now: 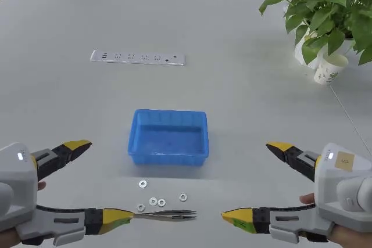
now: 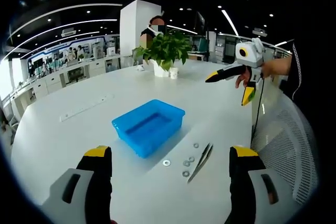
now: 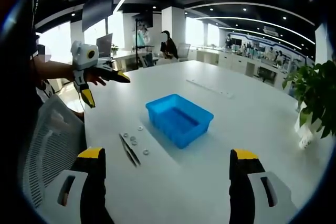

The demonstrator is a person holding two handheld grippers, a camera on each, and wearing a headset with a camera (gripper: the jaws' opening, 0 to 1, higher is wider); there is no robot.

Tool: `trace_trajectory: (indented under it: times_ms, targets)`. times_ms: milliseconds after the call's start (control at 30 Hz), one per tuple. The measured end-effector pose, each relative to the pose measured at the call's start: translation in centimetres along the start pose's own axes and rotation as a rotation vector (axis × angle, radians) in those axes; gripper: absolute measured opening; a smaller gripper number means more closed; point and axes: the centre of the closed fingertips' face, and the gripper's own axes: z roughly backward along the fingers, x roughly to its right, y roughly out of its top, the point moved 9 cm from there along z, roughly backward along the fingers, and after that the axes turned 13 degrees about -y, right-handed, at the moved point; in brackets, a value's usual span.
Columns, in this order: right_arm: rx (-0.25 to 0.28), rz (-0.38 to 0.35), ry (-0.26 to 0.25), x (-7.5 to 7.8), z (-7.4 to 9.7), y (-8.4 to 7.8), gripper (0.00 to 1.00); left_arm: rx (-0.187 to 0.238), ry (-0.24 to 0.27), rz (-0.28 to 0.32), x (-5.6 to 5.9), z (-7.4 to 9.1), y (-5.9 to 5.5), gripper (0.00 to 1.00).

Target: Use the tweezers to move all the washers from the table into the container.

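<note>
Washers [image 1: 153, 201], five of them, lie loose on the grey tabletop [image 1: 244, 85] just in front of the blue container [image 1: 168, 158]. None is inside it. The tweezers [image 1: 165, 215] lie flat beside them on the near side, untouched. The left gripper [image 1: 111, 179] and the right gripper [image 1: 244, 180] are held low at the near edge, one on each side of the washers, pointing inward toward each other. Each is rolled so that one jaw sits farther out and the other nearer. Both pairs of jaws are spread wide and grasp nothing. Each gripper view shows the other gripper raised clear above the tabletop. A power strip [image 1: 138, 57] lies beyond the container, and a potted plant [image 1: 325, 10] stands at the far right.
</note>
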Motion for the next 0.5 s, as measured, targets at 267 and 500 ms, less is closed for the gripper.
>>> trace_trajectory:
  times_ms: [267,500]
  targets:
    - [-0.001,0.007,0.005,-0.06,-0.04,0.12,0.99,-0.007,-0.005,-0.006,0.09,0.02,-0.05,0.98]
    - [-0.002,0.012,0.005,0.03,-0.03,0.11,0.99,-0.014,-0.016,-0.019,0.13,0.01,-0.08,0.96]
